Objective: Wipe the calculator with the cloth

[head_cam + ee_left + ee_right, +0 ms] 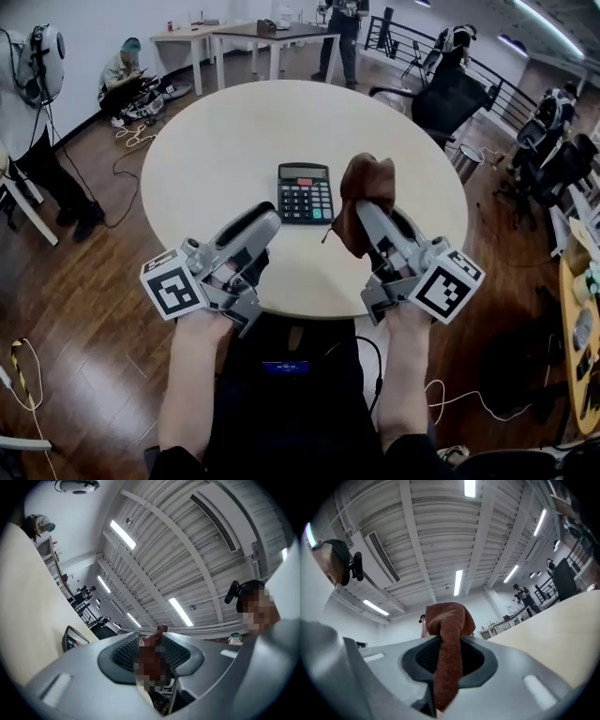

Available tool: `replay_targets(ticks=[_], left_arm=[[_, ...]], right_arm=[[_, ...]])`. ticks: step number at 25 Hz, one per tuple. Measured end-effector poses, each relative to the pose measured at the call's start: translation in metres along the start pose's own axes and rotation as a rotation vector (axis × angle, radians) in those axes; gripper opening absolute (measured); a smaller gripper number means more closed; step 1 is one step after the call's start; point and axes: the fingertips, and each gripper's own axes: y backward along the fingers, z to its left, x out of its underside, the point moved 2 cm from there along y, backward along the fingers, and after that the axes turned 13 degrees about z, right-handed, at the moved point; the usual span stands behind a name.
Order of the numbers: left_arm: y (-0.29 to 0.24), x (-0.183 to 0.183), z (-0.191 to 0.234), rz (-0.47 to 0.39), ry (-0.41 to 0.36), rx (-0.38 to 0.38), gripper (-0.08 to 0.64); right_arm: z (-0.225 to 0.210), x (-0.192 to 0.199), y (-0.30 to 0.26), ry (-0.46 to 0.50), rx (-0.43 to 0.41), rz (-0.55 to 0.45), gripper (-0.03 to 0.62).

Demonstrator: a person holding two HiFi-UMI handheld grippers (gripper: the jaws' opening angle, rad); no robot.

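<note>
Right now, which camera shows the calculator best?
The head view: the calculator lies flat on the round table, whole, with its display and keys facing the camera. The left gripper view catches it only small, dark and steeply slanted. The right gripper view shows none of it.

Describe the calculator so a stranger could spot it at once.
Find the round cream table. On its near half lies the calculator, just left of the brown cloth. It is the only flat black rectangle there, with a display strip above rows of keys.
</note>
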Motion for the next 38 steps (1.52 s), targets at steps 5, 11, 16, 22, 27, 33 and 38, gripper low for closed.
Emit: replay_targets(ticks=[5,11,16,22,27,33,38], left_arm=[[0.007,-0.004,-0.031,-0.045,-0.028,-0.009,0.156],[0.029,-0.006,-0.037,-0.185,0.022,-0.015,0.119],[0.015,0.003,-0.034,-0.178,0.094,-0.010,0.095],[0.011,0.005,-0.033,-0.143,0.054,-0.024,0.092],[0.009,0.008,-0.031,-0.128,0.058,-0.027,0.087],[0.007,0.009,-0.033,-0.129,0.081,-0.013,0.077],[0.005,0.010,-0.032,-0.123,0.088,-0.008,0.075]], right_arm=[[0.013,-0.012,0.049,-0.021,0.032,-0.140,0.067],[0.004,0.004,0.077,-0.147,-0.007,-0.232,0.067],[-0.007,0.014,0.068,-0.185,-0.009,-0.196,0.067],[-0.010,0.014,0.071,-0.173,-0.007,-0.192,0.067],[-0.008,0.014,0.072,-0.159,-0.008,-0.188,0.067],[-0.006,0.016,0.071,-0.154,-0.009,-0.178,0.067],[-0.004,0.016,0.066,-0.149,-0.018,-0.169,0.067]])
